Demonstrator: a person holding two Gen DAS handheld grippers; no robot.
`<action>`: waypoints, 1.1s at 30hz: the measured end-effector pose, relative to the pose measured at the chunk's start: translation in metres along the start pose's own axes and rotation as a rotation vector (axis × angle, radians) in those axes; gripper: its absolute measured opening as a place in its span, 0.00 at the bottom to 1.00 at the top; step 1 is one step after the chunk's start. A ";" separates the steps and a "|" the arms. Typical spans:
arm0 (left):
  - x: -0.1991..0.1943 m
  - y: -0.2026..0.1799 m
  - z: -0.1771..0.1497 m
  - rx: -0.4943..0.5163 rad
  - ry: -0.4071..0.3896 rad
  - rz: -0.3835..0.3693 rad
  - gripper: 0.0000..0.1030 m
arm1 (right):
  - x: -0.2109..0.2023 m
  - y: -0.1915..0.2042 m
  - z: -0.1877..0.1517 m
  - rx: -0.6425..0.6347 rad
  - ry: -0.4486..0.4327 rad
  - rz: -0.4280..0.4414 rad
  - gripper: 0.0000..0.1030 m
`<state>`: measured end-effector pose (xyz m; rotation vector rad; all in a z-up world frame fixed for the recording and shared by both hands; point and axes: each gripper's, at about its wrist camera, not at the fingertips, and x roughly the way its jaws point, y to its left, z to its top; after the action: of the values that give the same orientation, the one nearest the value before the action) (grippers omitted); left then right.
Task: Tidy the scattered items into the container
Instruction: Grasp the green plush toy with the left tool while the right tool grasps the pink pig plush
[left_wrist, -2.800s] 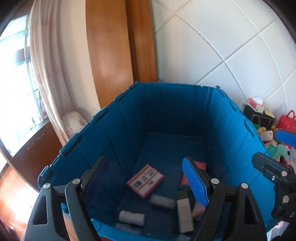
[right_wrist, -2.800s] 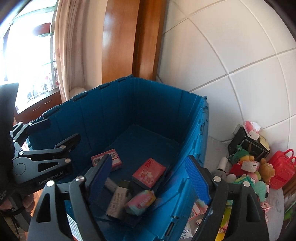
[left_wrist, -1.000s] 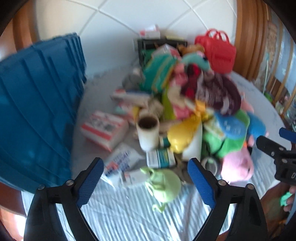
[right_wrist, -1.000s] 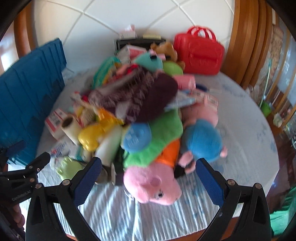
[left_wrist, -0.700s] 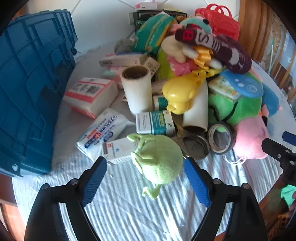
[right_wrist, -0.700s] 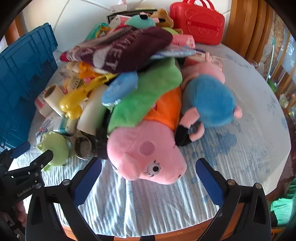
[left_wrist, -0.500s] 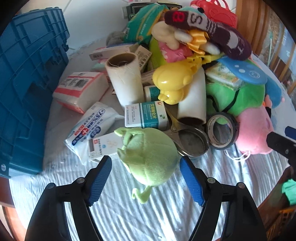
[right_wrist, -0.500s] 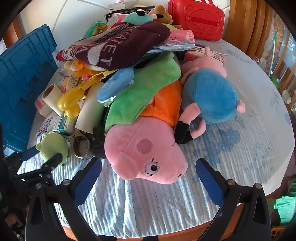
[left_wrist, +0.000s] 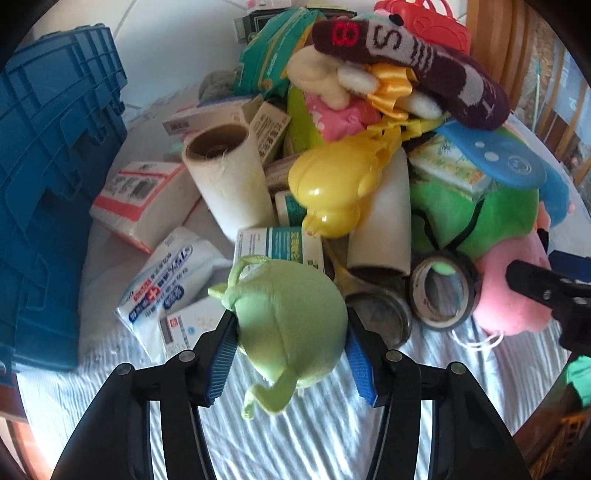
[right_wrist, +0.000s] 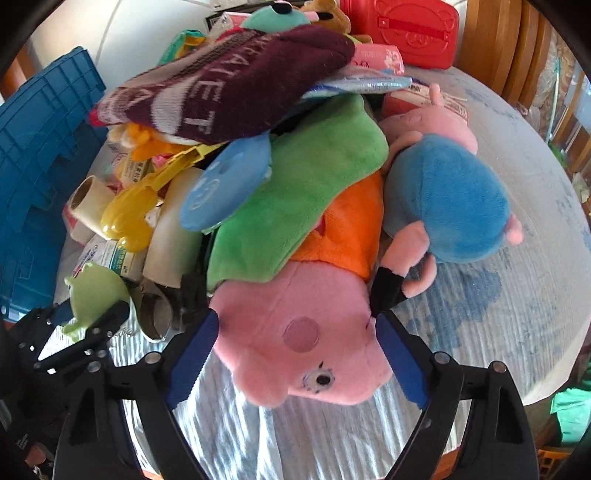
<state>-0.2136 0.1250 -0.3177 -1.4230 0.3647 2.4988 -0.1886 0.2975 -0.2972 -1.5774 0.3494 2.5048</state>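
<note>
- The left gripper (left_wrist: 291, 341) has just been closing; its blue pads squeeze the round pale-green plush toy (left_wrist: 291, 321), lifting it clear.
- The right gripper (right_wrist: 295, 363), also narrowing, straddles the pink plush pig's head (right_wrist: 299, 332), pads barely touching.
- The blue ribbed plastic crate (left_wrist: 48, 192) waits at nine o'clock.

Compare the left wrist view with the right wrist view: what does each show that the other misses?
Left only: the tape roll and jar lid, and the left tool closing on the green plush. Right only: the blue plush and the pink pig's face between the right tool pads. Both: the blue crate, the yellow toy, and the maroon sock.
</note>
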 end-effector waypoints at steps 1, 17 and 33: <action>0.001 0.000 0.002 -0.001 0.003 -0.005 0.52 | 0.003 -0.001 0.002 0.005 0.007 0.008 0.85; -0.014 0.000 0.017 0.008 -0.014 -0.030 0.49 | 0.031 -0.001 0.011 0.017 0.094 0.038 0.85; -0.056 -0.017 0.021 0.059 -0.078 -0.073 0.49 | -0.025 -0.018 -0.038 0.082 0.085 0.108 0.80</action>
<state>-0.1978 0.1430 -0.2608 -1.2887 0.3610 2.4560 -0.1403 0.3043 -0.2921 -1.6784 0.5559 2.4712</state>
